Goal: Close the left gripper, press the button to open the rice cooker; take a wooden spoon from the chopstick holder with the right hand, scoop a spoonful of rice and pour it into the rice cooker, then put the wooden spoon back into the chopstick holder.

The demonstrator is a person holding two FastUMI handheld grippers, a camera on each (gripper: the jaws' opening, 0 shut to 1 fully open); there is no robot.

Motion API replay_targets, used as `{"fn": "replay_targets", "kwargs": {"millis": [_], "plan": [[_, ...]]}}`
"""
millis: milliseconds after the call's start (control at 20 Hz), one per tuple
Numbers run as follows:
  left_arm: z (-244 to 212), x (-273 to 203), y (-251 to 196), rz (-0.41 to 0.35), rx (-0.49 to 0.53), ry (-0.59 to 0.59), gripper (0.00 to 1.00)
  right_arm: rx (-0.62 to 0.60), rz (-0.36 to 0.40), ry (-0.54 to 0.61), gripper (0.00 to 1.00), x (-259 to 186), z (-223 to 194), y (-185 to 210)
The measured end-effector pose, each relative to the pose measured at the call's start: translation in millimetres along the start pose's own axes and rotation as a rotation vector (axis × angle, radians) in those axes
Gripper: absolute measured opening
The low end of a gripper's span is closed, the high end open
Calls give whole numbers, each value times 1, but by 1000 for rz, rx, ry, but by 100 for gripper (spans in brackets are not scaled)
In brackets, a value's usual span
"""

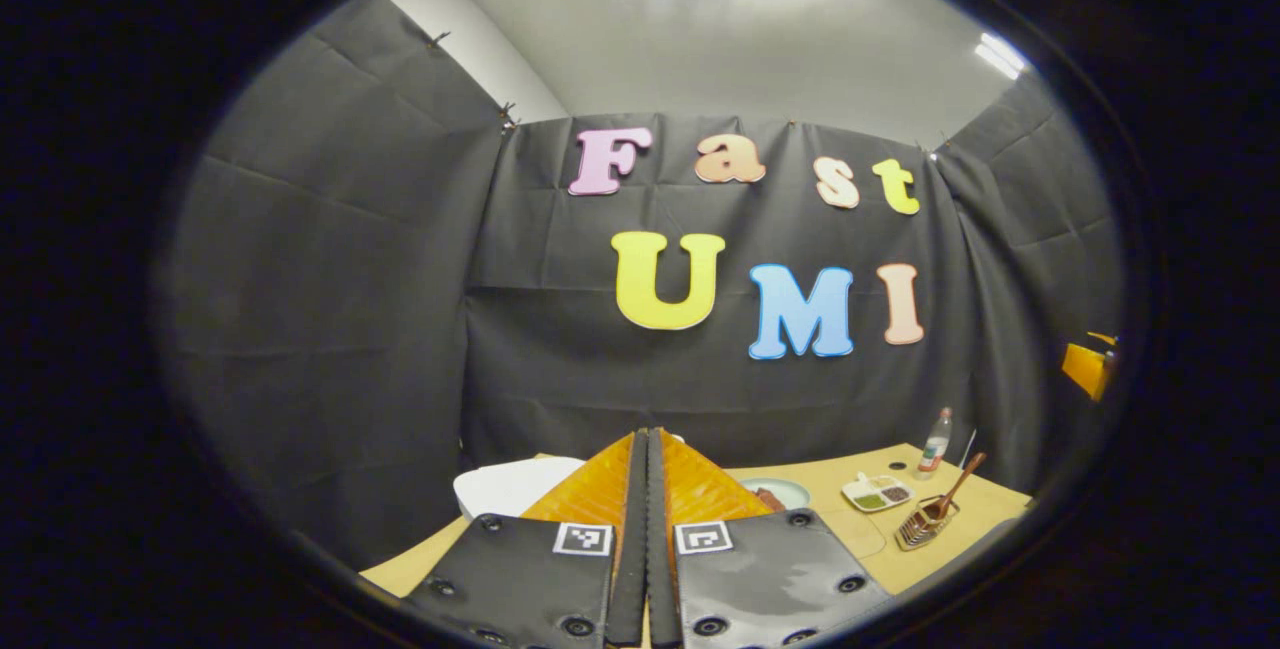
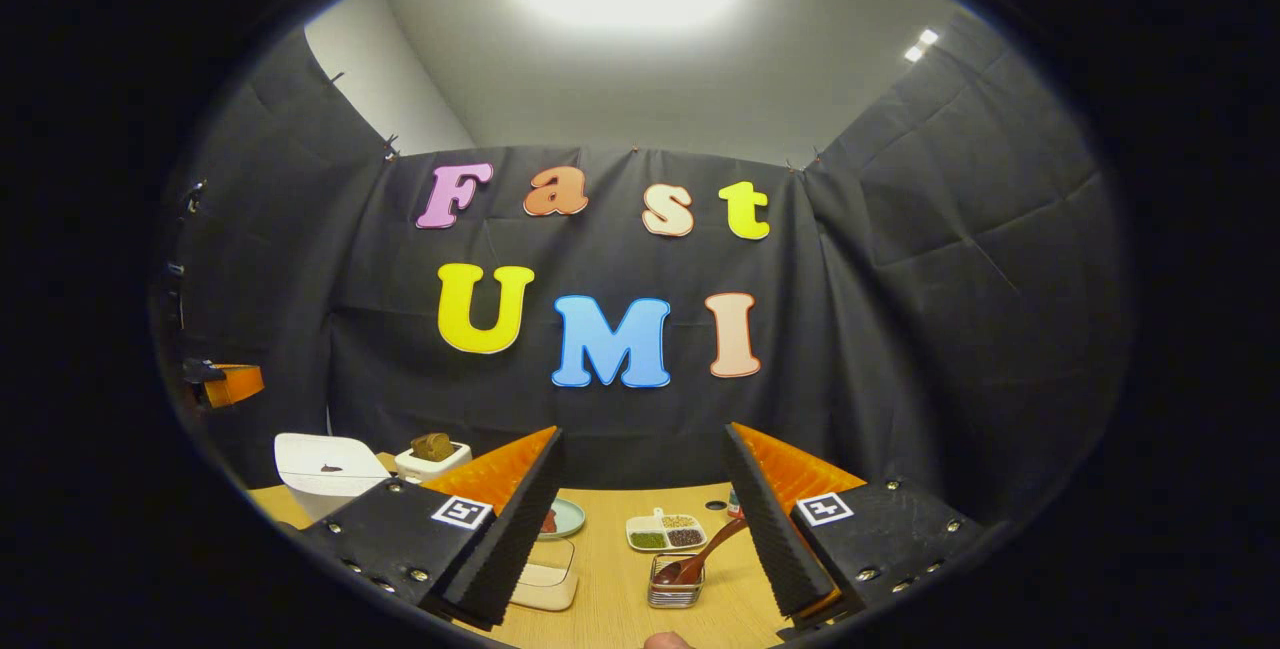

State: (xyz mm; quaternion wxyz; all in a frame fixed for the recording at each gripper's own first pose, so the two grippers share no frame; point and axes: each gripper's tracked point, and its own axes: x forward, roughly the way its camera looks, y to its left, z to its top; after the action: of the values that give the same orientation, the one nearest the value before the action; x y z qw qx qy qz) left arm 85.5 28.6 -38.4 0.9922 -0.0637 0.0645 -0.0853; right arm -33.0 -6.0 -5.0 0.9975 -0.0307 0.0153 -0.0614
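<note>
So the left tongs are sitting fully together, fingers pressed flat against each other with nothing between them; that's the first bit of the task sorted, judging by how they look. The rice cooker is lying just ahead of them and a touch to the left in the left gripper view, white lid peeking out past the finger on that side and still down as far as I can tell; I can't make out the button from here, it's hidden or too small. My guess is the coming move is a short push forward and slightly left, tips going down onto the lid's front.

The right tongs are standing wide apart, holding nothing. In the right gripper view the chopstick holder is sitting on the table almost dead centre between the two fingers, a bit closer to the right one; the wooden spoon is leaning in it with its handle running up and to the right, bowl end down at the left in the rack. So the right hand is clearly the nearer one for the spoon; the cooker is way over at the left in that view, well apart from the holder.

A divided dish is sitting just behind the holder; no idea yet which container holds the rice.
</note>
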Motion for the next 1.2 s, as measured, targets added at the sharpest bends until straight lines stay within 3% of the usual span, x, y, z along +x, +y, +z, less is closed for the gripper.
{"fn": "replay_targets", "kwargs": {"millis": [250,500,1200], "plan": [[-28,40,25,-16,-23,71,11,-11,-49,22,95,-3,-9,-3],[-65,78,47,-18,-49,144,9,-32,-110,45,95,-11,-14,-9],[-179,127,62,-43,-62,344,9,-63,-208,88,95,-30,-28,-12]]}}
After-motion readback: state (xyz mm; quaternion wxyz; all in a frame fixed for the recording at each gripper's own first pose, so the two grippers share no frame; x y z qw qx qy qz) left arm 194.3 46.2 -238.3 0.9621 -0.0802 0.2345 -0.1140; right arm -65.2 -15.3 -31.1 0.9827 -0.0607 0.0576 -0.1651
